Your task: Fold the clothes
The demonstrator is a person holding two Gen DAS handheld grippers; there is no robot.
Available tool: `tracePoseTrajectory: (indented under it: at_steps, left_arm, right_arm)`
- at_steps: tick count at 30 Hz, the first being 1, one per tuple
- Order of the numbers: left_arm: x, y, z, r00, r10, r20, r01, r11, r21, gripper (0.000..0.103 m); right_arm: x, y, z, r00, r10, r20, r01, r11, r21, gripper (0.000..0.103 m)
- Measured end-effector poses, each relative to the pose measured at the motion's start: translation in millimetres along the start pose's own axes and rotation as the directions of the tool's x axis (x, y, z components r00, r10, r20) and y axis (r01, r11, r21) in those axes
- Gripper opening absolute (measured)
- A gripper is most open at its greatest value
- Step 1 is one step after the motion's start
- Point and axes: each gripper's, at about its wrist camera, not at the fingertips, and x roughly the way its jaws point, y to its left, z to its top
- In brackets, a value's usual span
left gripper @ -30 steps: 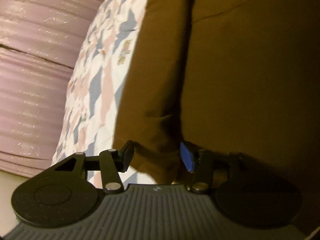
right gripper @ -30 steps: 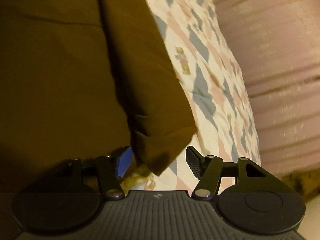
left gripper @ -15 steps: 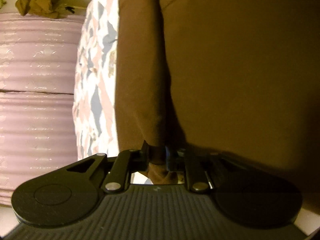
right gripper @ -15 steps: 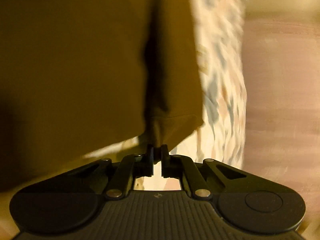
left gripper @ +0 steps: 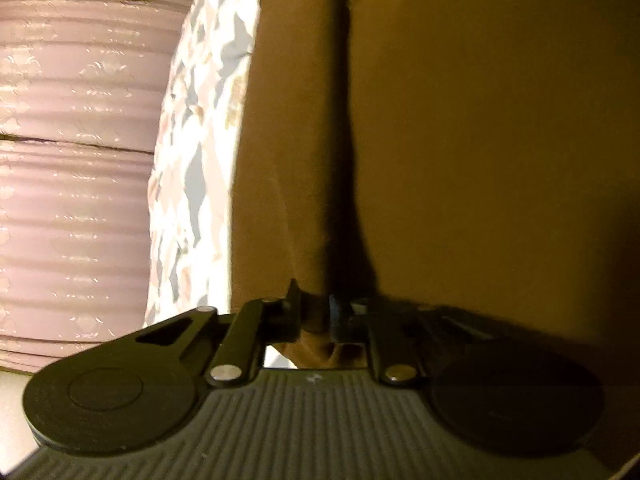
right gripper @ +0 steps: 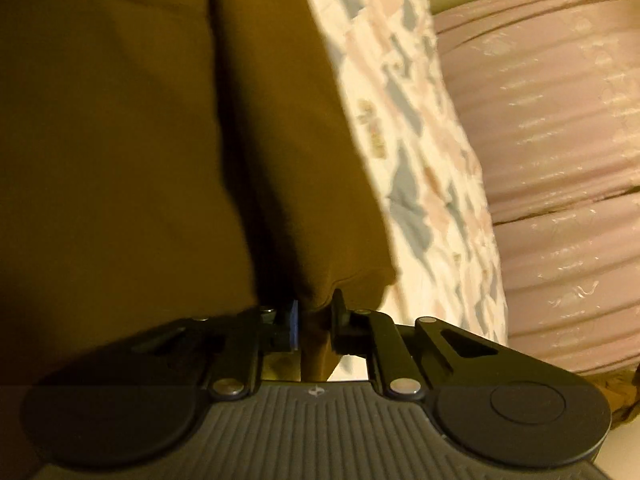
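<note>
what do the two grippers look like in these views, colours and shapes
Both look alike. The left gripper and right gripper each have a ribbed dark grey body with a small pale logo at its front edge, a round black disc on either side, and black linkage arms joined by silver rivets. Each has one blue pad and one black ridged one. No cables, hands or sleeves show.

This looks like a bedroom in a home. A bed covered by a patterned sheet (left gripper: 200, 152) in white, pink and grey-blue patches runs through both wrist views, and a brown garment (left gripper: 480, 140) is spread over it. Beside the bed stands pink, ribbed, shiny padded upholstery (left gripper: 72, 160) with a small embossed motif, split by a seam, like a headboard or stacked mattresses. The light is warm, dim and yellowish, as from a household lamp.
</note>
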Motion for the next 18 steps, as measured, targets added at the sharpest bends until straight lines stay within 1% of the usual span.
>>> tracePoseTrajectory:
  at_steps: [2,4,6,9,11,12,14,15,18]
  left_arm:
    - [-21,6,0,1.000,0.025,0.011,-0.025,1.000,0.005,0.011]
    - [-50,9,-1,0.999,0.027,0.017,-0.027,1.000,0.001,0.011]
    - [-84,3,0,1.000,0.012,0.021,-0.011,1.000,-0.013,0.011]
    - [-124,-14,5,0.999,-0.029,0.014,0.029,0.999,-0.036,0.011]
    - [-141,-34,4,0.999,-0.052,-0.002,0.052,0.997,-0.052,0.011]
    - [-147,-47,2,0.998,-0.057,-0.010,0.056,0.997,-0.058,0.011]
    - [-159,-70,-1,0.997,-0.067,-0.025,0.065,0.995,-0.072,0.011]
    - [-166,-72,1,0.997,-0.066,-0.030,0.064,0.994,-0.083,0.011]
    - [-172,-74,0,0.997,-0.063,-0.042,0.058,0.991,-0.117,0.011]
  right_arm:
    - [-28,-6,-1,1.000,-0.015,0.027,0.015,1.000,0.000,0.010]
    - [-59,-8,-3,0.999,-0.008,0.044,0.007,1.000,0.010,0.010]
    - [-94,1,-5,0.999,0.024,0.046,-0.024,1.000,0.006,0.010]
    - [-132,19,-6,0.996,0.082,0.034,-0.082,0.996,0.018,0.010]
    - [-145,34,-9,0.993,0.121,0.011,-0.121,0.992,0.032,0.010]
    - [-158,45,-7,0.991,0.133,0.002,-0.133,0.991,0.035,0.010]
    - [-168,56,-8,0.990,0.144,-0.011,-0.143,0.989,0.041,0.010]
    - [-173,59,-8,0.989,0.146,-0.015,-0.145,0.988,0.048,0.010]
    - [-177,62,-4,0.990,0.142,-0.018,-0.141,0.988,0.059,0.010]
